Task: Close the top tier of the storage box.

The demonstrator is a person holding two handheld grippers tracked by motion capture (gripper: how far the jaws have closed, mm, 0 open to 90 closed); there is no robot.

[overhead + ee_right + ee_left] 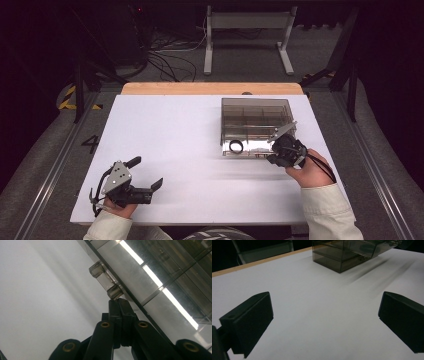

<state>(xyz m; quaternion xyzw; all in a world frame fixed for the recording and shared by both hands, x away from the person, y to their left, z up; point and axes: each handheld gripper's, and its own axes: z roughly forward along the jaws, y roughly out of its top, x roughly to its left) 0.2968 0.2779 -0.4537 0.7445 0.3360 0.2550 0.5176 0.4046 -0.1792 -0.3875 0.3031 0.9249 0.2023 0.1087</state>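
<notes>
- Tabletop (165, 150), white board with a wooden strip along its far edge, carries the smoky clear compartment box (255, 117), the landmark for all that follows. Most of the board on the box's left and near sides lies bare, giving both hands working room.
- Compartment box stands on the right half of the board, toward the far edge, its near wall facing the person. Inner dividers split it into cells. Its lid looks lowered, though whether it is fully latched I cannot tell.
- Left gripper (131, 186) rests well away from the box, down at the near left corner of the board, jaws spread wide with nothing between them. In the left gripper view the box (344, 255) sits far ahead beyond bare white surface. It is likely parked there so as not to crowd the other hand.
- Right gripper (274, 150) sits right at the box's near wall, toward its right end, jaws pressed together with no visible gap. In the right gripper view the closed tips (119, 305) touch or nearly touch the small clear latch tab (106, 282) jutting from the box edge, probably to push or lift it rather than to grasp.
- Black ring (236, 146), small and dark, shows at the box's near wall, left of the right gripper; whether it lies inside or just against the wall is unclear.
</notes>
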